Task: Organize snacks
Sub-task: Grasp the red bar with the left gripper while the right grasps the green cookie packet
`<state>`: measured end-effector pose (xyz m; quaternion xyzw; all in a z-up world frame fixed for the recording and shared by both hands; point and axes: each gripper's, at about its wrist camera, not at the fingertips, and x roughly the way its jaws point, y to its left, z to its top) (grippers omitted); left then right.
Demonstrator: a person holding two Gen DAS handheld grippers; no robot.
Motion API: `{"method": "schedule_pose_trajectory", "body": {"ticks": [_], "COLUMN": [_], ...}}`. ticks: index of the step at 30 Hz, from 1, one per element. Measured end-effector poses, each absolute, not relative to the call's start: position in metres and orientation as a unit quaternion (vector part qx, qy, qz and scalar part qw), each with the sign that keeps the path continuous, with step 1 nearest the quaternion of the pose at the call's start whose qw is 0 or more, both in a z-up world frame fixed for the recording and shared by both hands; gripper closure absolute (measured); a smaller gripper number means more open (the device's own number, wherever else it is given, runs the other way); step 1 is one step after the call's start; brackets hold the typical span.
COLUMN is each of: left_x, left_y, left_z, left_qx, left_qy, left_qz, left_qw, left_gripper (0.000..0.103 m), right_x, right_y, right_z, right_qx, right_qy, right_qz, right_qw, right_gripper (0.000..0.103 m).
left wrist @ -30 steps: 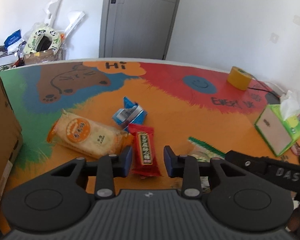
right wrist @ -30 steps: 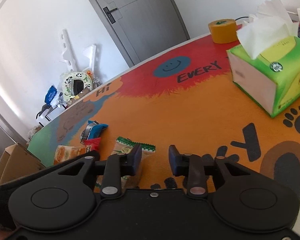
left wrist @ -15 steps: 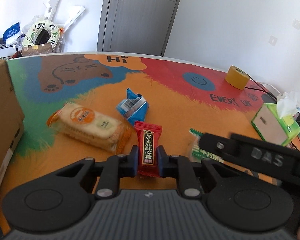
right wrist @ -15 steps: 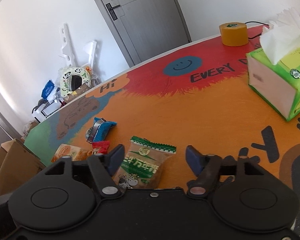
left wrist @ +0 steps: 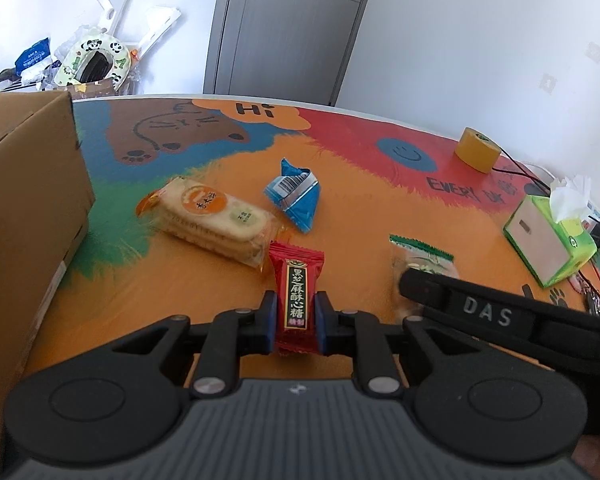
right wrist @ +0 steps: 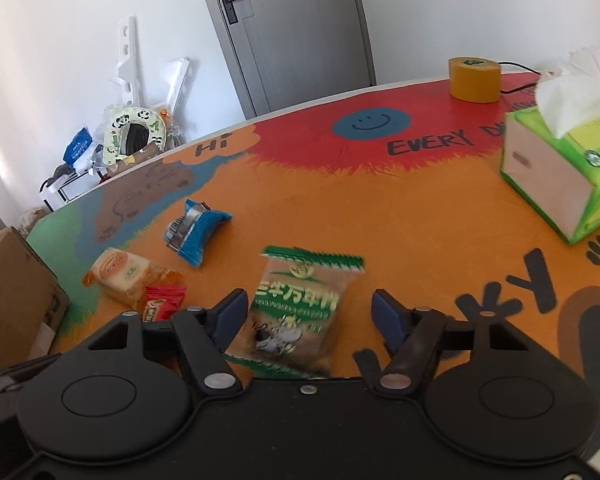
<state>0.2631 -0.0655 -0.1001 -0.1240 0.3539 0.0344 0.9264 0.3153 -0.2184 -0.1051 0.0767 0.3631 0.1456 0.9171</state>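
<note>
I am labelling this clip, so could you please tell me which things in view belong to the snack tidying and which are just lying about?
Part of the job:
red candy packet, shut in the left gripper
green-topped snack bag, between the open right gripper
cracker pack
blue packet
cardboard box

Lying about:
tissue box
tape roll

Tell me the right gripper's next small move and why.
Probably close on the green-and-tan snack packet. The right gripper is open, its fingers either side of the packet, which lies flat on the table. The left gripper is already shut on the red candy, so it needs nothing from the right.
</note>
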Motion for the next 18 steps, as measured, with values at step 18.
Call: {"method": "schedule_pose_trajectory", "body": {"ticks": [18], "left_x": [0.256], "left_y": [-0.069], "left_z": [-0.101], "left_qx": [-0.108], "left_qy": [0.352], "left_qz": [0.035], "left_qw": [0.929], "left_gripper": [0.085], "right_x": [0.302], "right_y": [-0.228], "right_z": [-0.104], "right_qx": [0.08], "right_qy": [0.369], "right_qz": [0.144], "right_qw": [0.915], "right_gripper": [0.037]}}
